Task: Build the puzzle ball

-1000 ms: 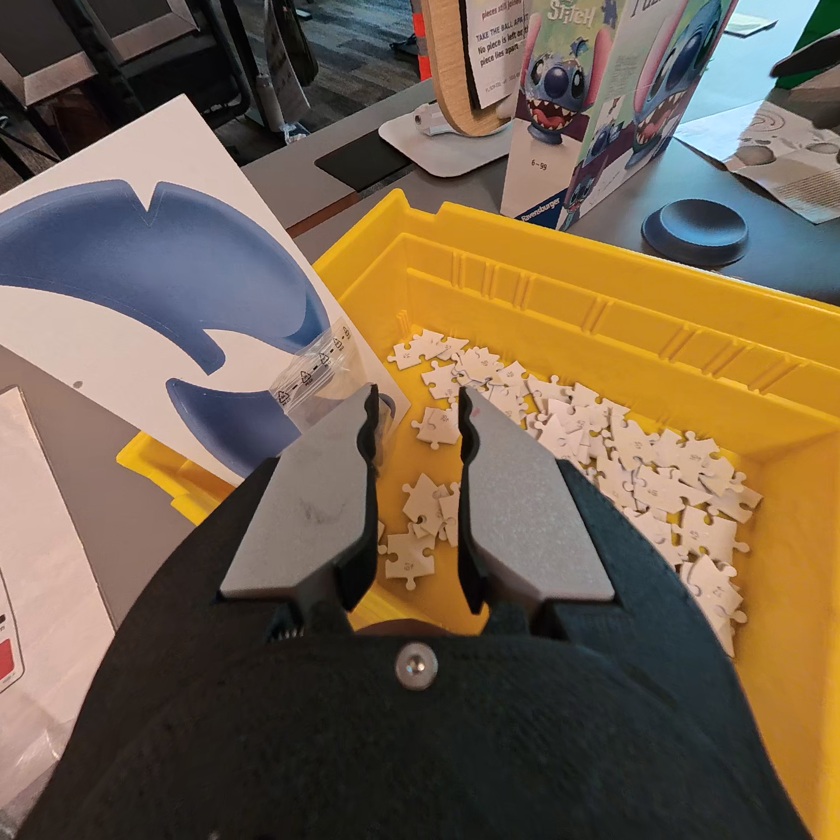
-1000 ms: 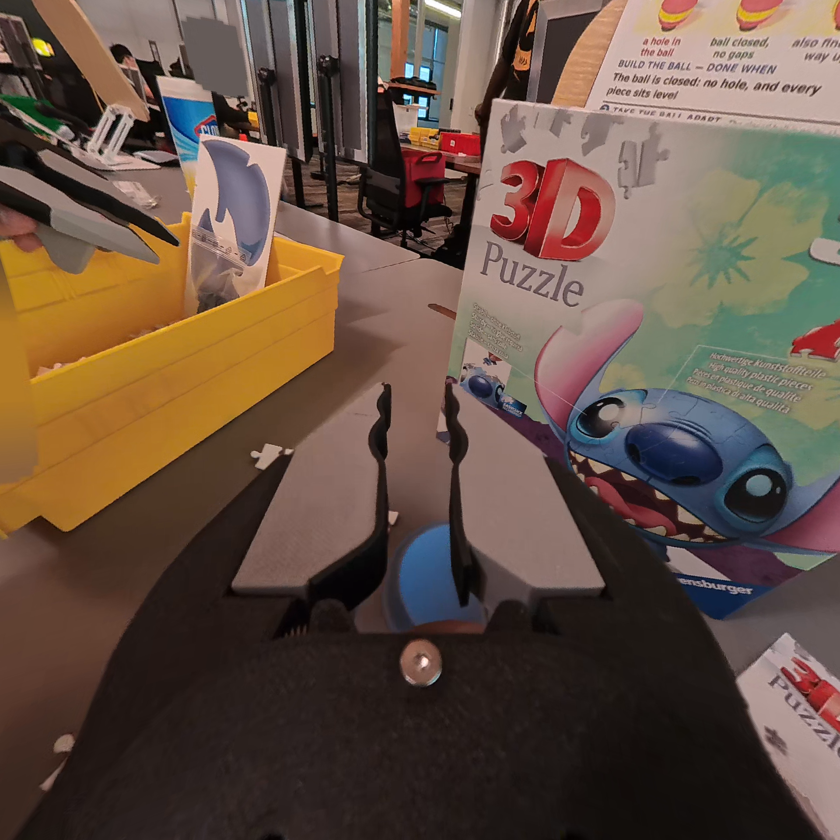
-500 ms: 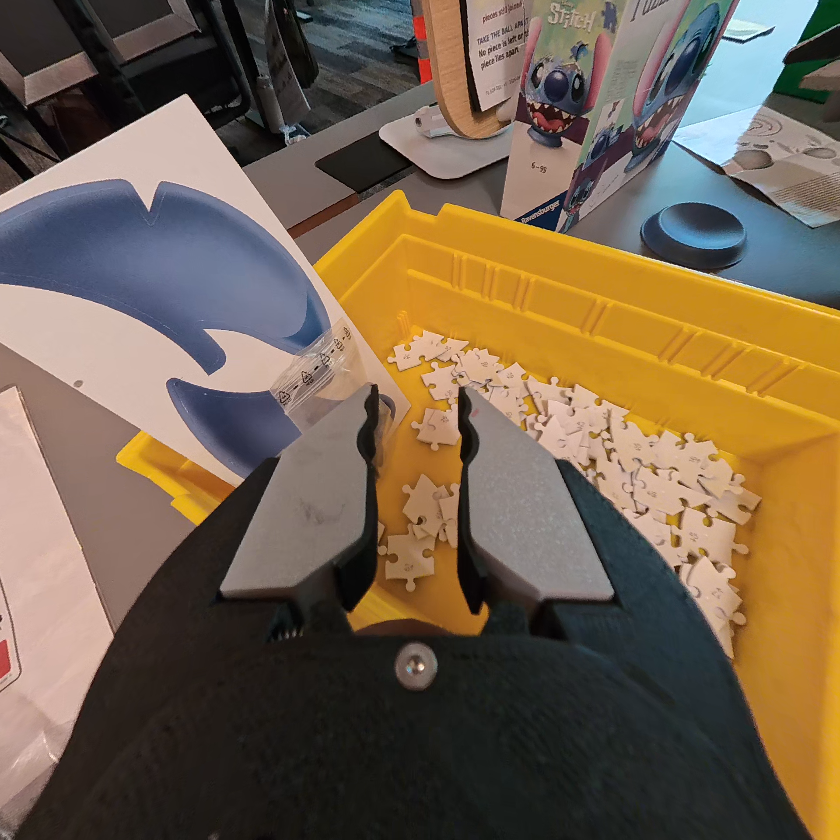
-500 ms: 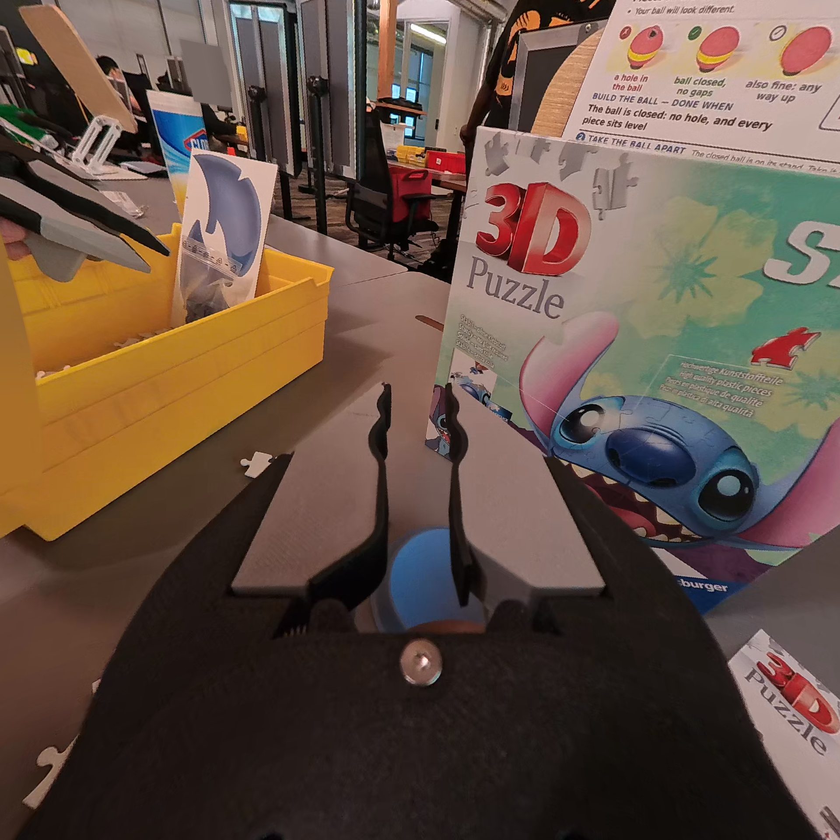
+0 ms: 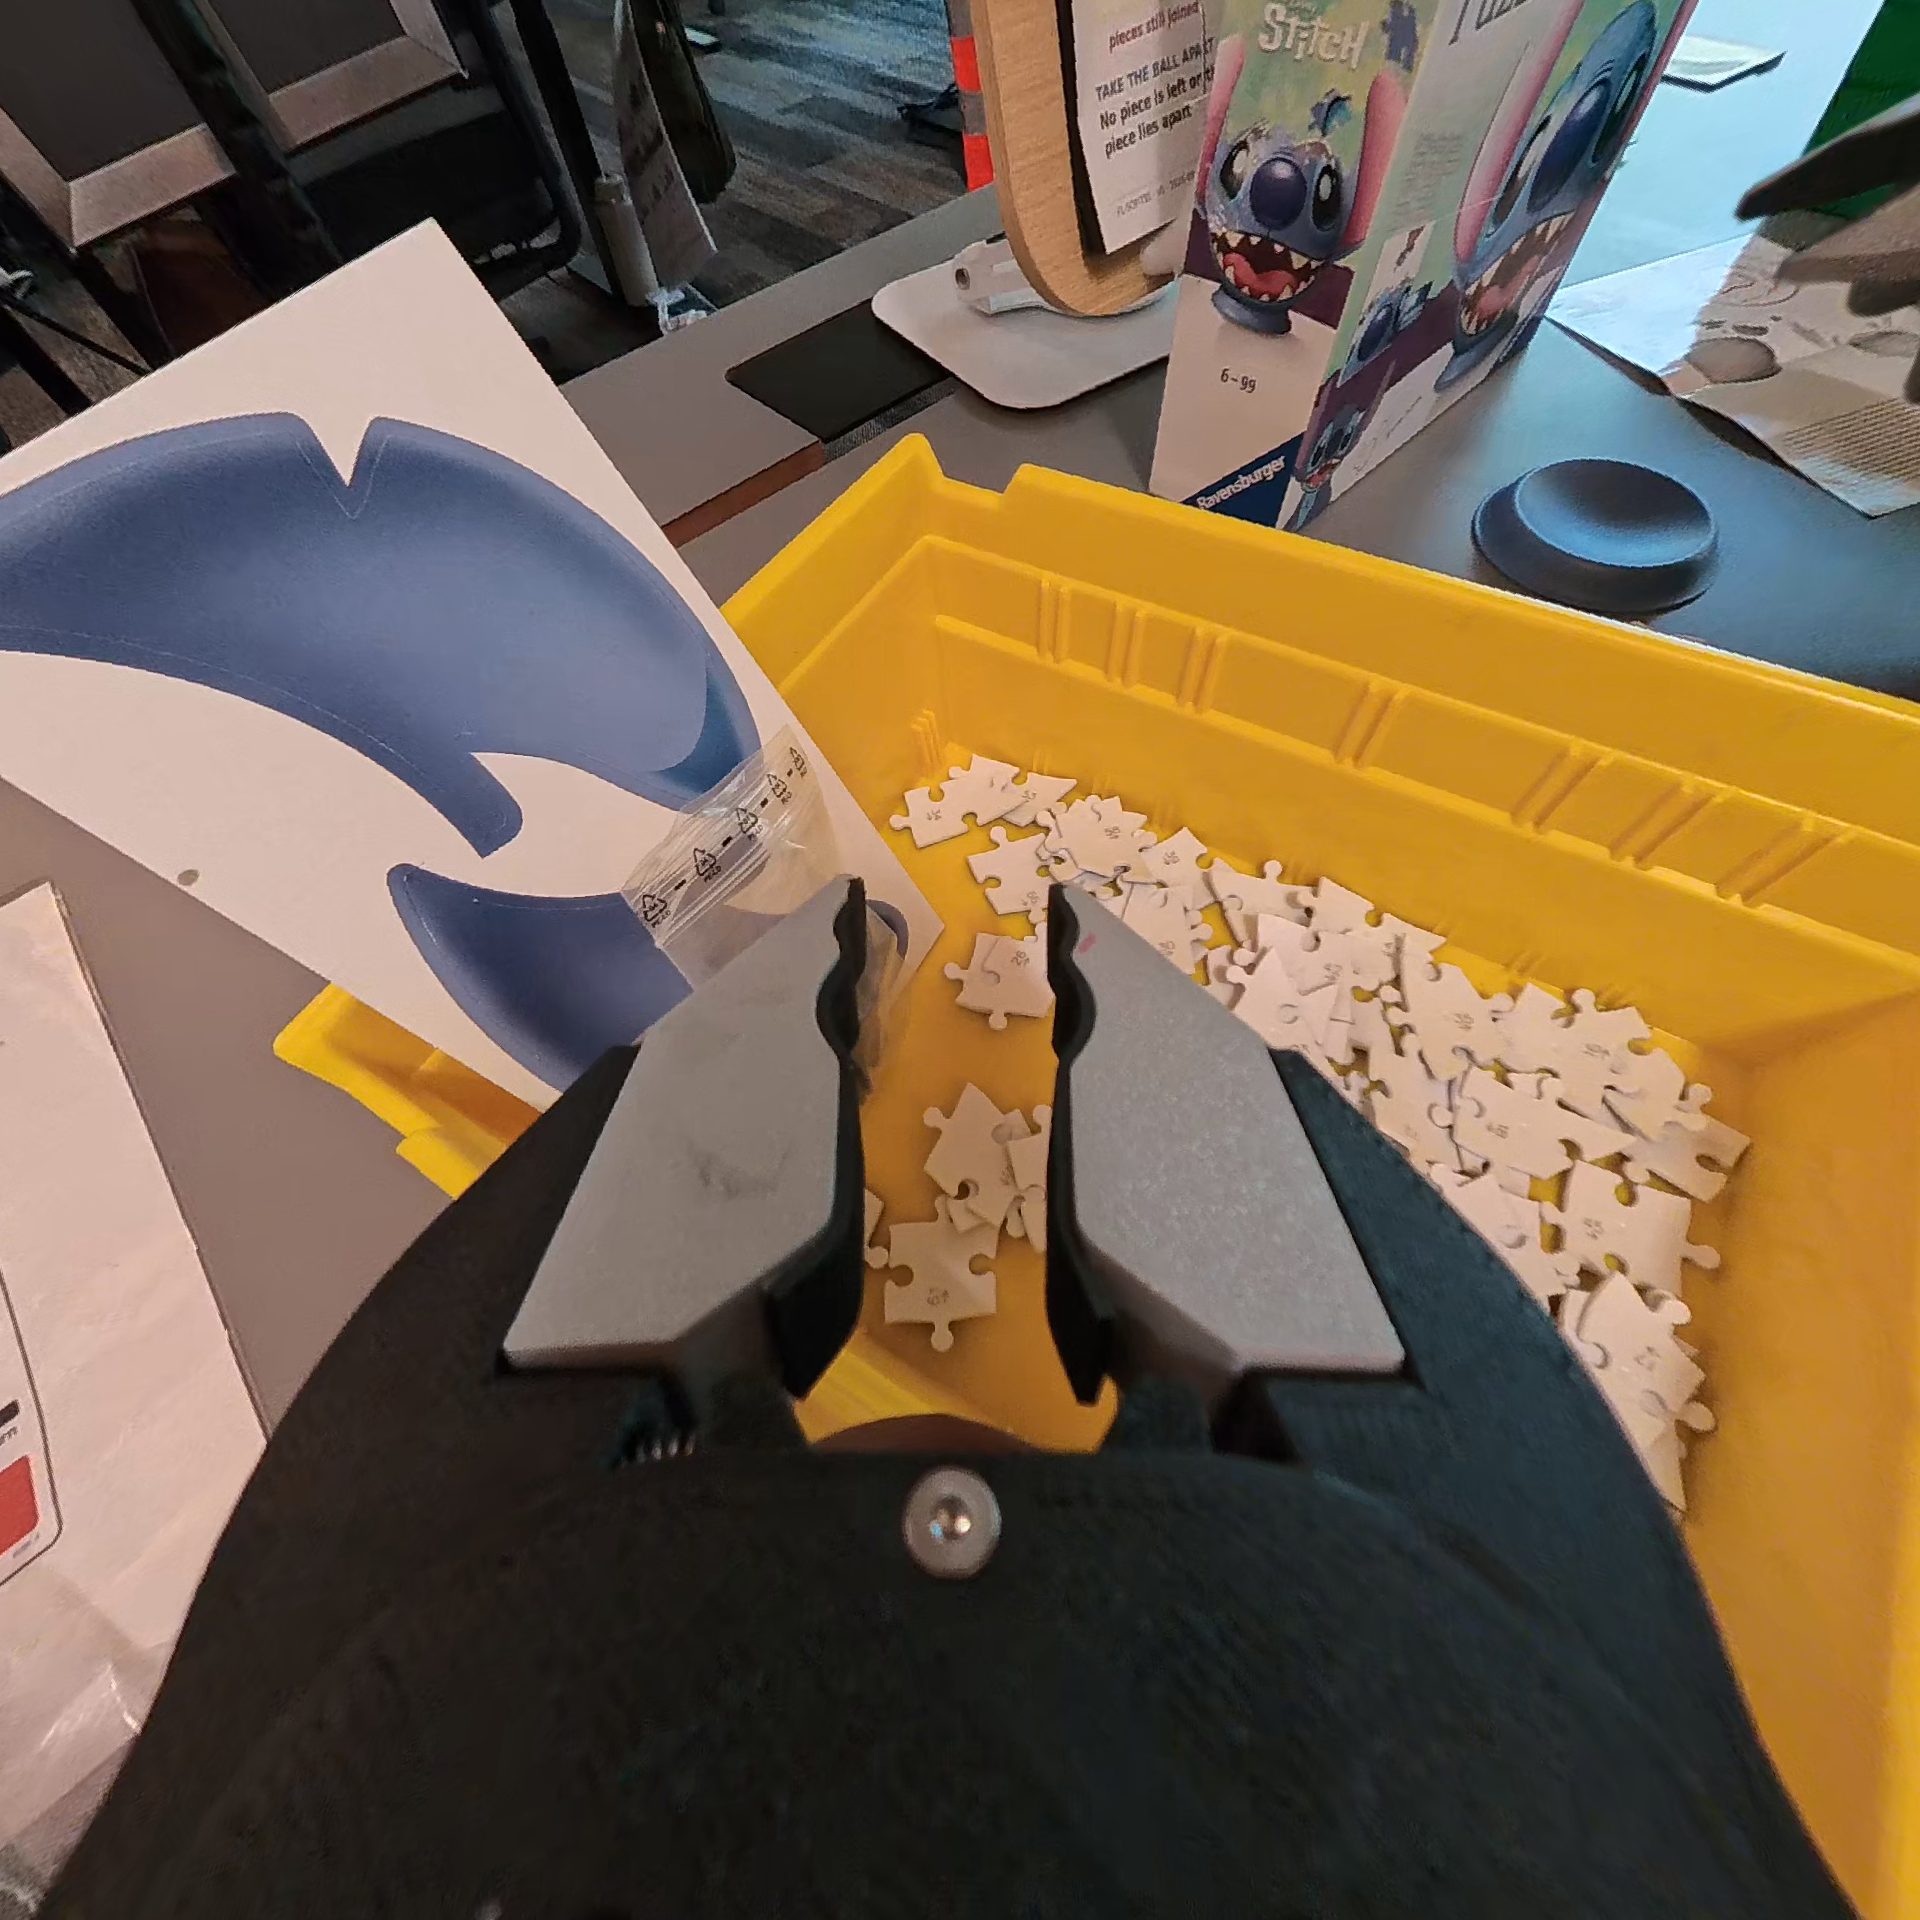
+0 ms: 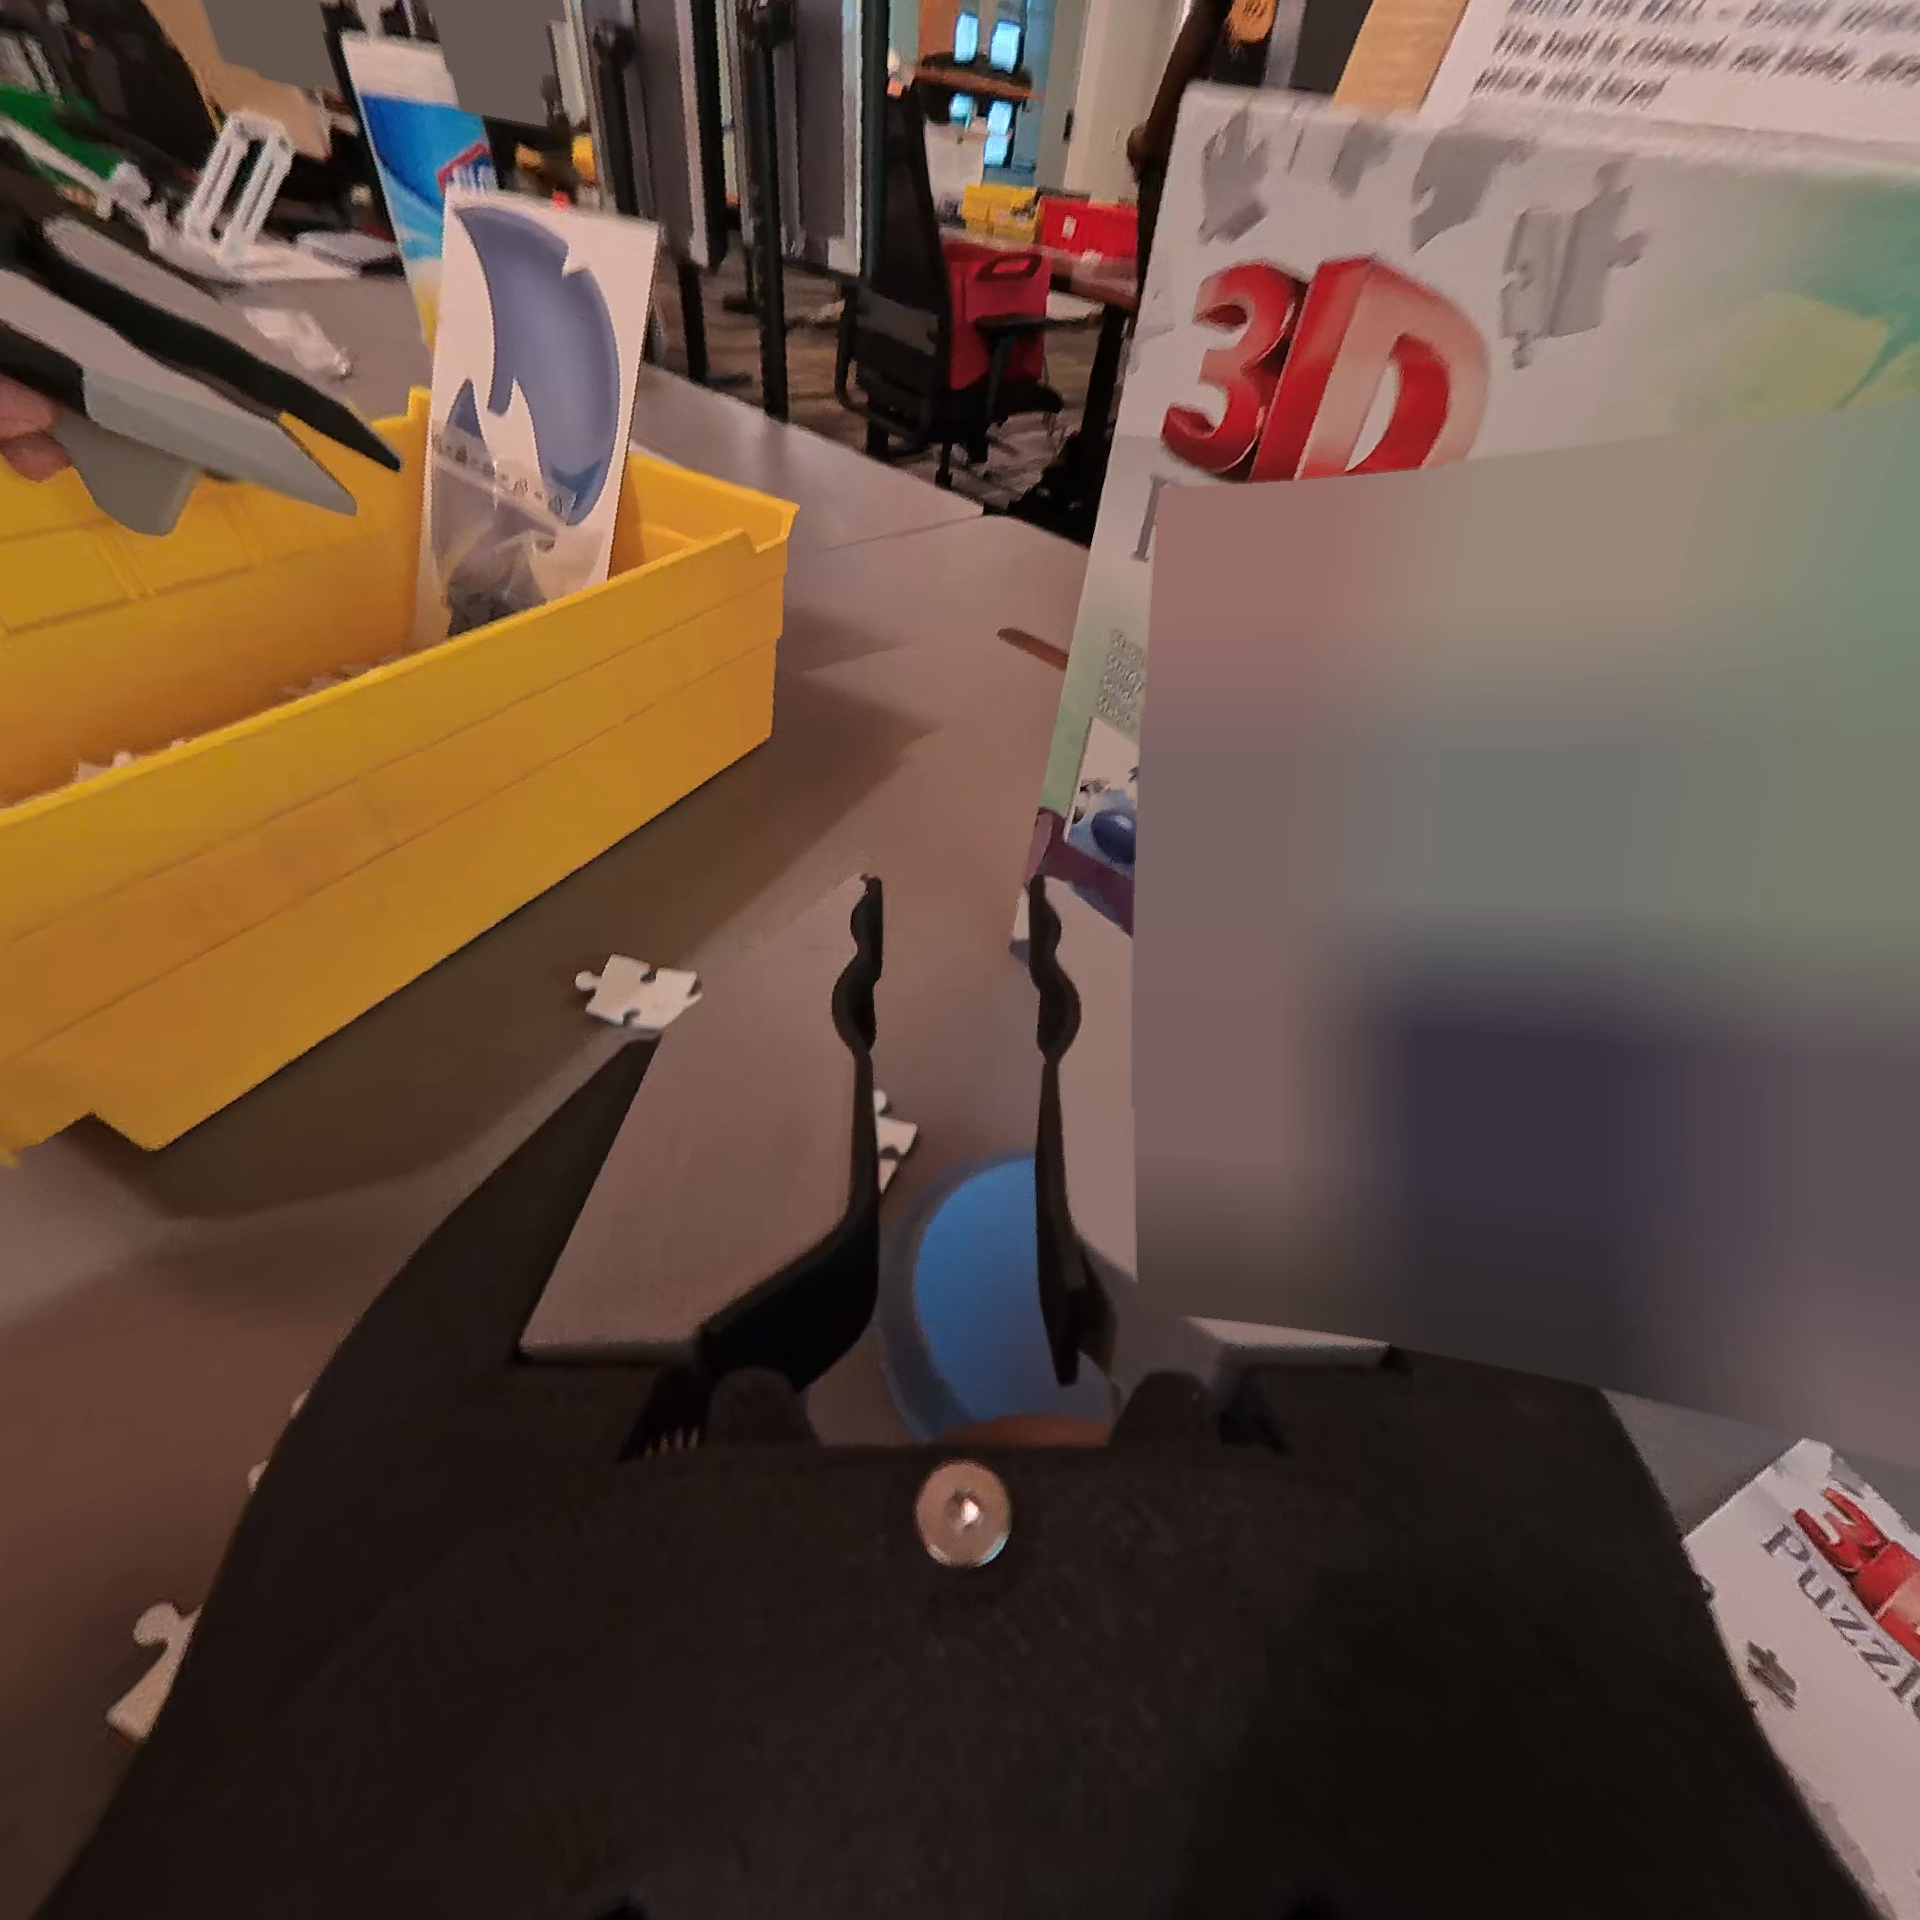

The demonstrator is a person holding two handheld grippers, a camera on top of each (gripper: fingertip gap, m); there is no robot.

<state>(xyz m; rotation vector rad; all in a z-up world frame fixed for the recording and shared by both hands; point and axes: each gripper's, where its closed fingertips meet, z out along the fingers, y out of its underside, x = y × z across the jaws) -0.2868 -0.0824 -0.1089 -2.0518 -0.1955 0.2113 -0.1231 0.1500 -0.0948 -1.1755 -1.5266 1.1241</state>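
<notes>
My left gripper (image 5: 951, 904) is open and empty, hovering over a yellow bin (image 5: 1351, 582) that holds several white face-down puzzle pieces (image 5: 1455, 1091). My right gripper (image 6: 951, 894) is open above the grey table, next to the upright puzzle box (image 6: 1351, 312). A blue rounded part (image 6: 977, 1288) shows through the gap low between its fingers; I cannot tell if it touches them. Loose white pieces (image 6: 636, 989) lie on the table by the bin (image 6: 416, 831). The left gripper (image 6: 208, 436) also shows in the right wrist view.
A white card with blue shapes (image 5: 312, 675) and a clear plastic bag (image 5: 727, 862) lean in the bin's left end. A dark round stand (image 5: 1595, 530) and the puzzle box (image 5: 1403, 239) stand behind the bin. A booklet (image 6: 1849, 1590) lies at the right. My hands' fingertips stand some 30 cm from each other.
The right gripper has shifted slightly and its view is now motion-blurred. The left gripper has hardly moved and stays open over the bin.
</notes>
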